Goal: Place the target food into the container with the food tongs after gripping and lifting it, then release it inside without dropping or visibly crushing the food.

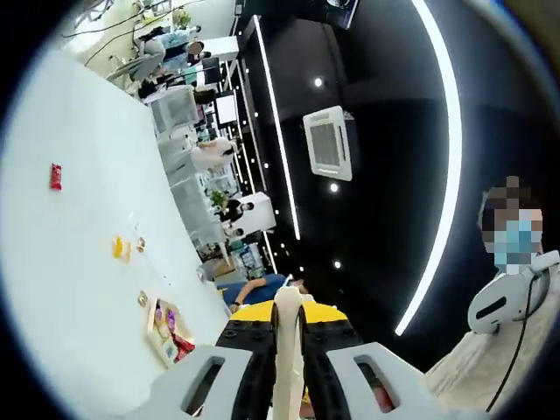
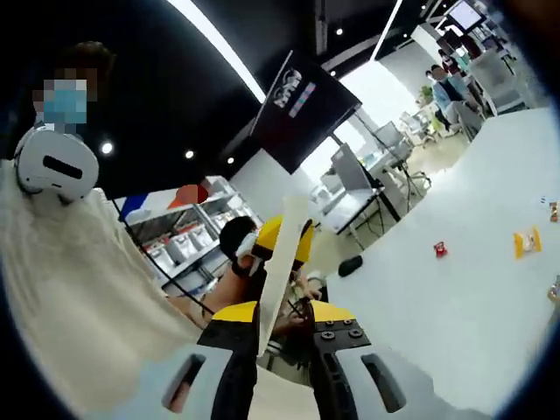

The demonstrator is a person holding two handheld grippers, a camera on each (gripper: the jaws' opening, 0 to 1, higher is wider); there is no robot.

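Both claws were clamped on pale tong arms, the left gripper [image 1: 287,385] and right gripper [image 2: 273,367] raised off the white table [image 1: 70,262]. Yellow food [image 1: 119,248] lay far beyond; I'd lower them slowly first.

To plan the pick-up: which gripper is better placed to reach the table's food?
Probably left. The left gripper, shut on a pale strip, has snack packets close beside it; from the right gripper, also shut on a pale strip, the yellow packet looks far.
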